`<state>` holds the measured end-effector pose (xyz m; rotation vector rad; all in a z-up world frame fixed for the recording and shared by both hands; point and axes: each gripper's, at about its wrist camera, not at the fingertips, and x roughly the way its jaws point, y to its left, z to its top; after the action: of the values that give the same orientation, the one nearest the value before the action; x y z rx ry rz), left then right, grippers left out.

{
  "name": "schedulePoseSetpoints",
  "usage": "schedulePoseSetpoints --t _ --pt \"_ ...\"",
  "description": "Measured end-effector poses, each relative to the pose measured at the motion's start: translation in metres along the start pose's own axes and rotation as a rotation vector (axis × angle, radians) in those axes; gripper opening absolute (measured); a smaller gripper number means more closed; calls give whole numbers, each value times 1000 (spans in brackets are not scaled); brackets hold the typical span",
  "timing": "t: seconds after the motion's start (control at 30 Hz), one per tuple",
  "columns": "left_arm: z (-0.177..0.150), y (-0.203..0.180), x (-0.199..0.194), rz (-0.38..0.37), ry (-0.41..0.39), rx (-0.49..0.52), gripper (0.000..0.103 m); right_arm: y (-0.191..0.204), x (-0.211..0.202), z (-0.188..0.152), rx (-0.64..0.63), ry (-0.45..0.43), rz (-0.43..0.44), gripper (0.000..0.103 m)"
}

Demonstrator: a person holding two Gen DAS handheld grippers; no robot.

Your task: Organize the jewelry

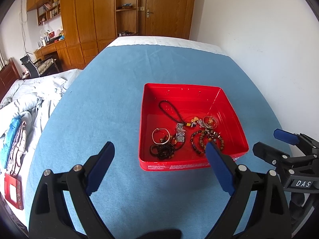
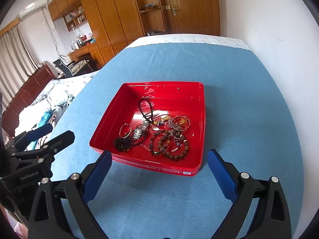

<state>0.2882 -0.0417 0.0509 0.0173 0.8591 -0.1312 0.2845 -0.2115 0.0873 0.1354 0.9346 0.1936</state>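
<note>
Jewelry (image 2: 155,137) tangled in red tin (image 2: 201,119) on counter (image 2: 159,189): light, slippery, snag-prone. Both my hand-held grippers (image 1: 159,155) (image 2: 159,163) wide, empty. Pinch bead bracelet (image 2: 175,147) by rim.

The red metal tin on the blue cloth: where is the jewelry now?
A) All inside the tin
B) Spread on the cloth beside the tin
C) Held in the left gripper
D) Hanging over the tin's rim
A: the bead bracelets and other pieces all lie on the floor of the open red metal tin; both grippers are open and hold nothing.
</note>
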Motion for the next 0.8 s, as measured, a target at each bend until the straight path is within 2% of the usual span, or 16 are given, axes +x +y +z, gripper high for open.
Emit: schedulePoseSetpoints --t 0.8 --pt "-1 -3 1 4 5 2 91 -1 0 0 -1 5 -2 96"
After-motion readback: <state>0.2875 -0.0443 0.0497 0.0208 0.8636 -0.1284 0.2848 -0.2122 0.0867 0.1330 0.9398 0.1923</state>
